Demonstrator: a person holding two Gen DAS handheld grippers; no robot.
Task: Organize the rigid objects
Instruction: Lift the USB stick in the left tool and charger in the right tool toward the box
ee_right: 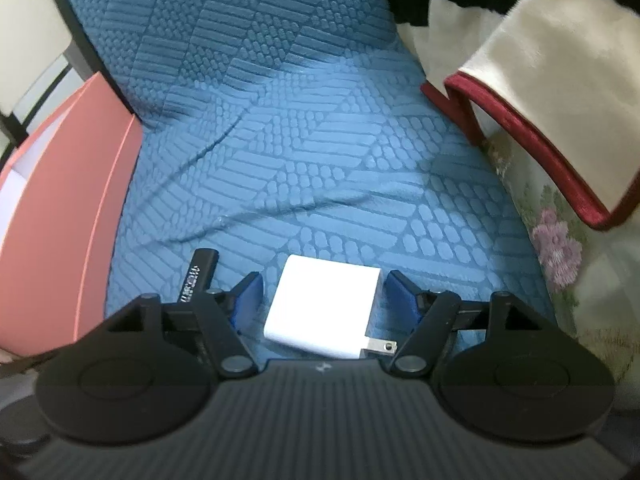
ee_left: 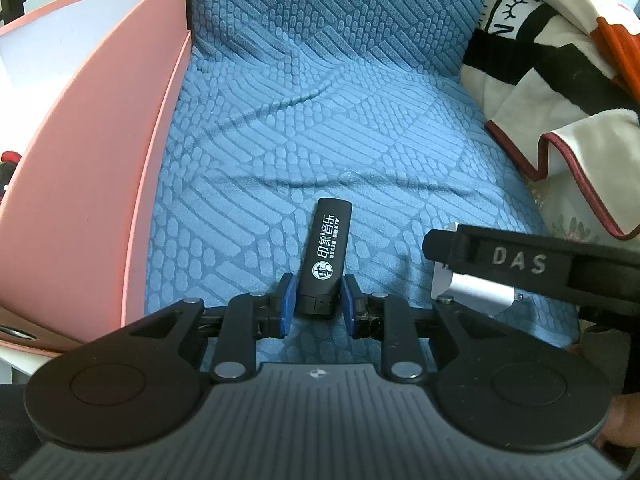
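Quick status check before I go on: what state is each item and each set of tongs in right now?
Black lighter: lying flat on the blue cushion, between the left pads, not clamped.
White charger: lying flat, prongs folded out, between the right pads, not clamped.
Left tongs: open.
Right tongs: open.
Pink box: open-topped, beside the cushion.

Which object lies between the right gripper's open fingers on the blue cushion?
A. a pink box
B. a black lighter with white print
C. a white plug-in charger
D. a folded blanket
C: in the right wrist view, the white plug-in charger, its metal prongs pointing toward the camera, lies on the blue cushion between the spread blue pads of the right gripper, untouched by either.
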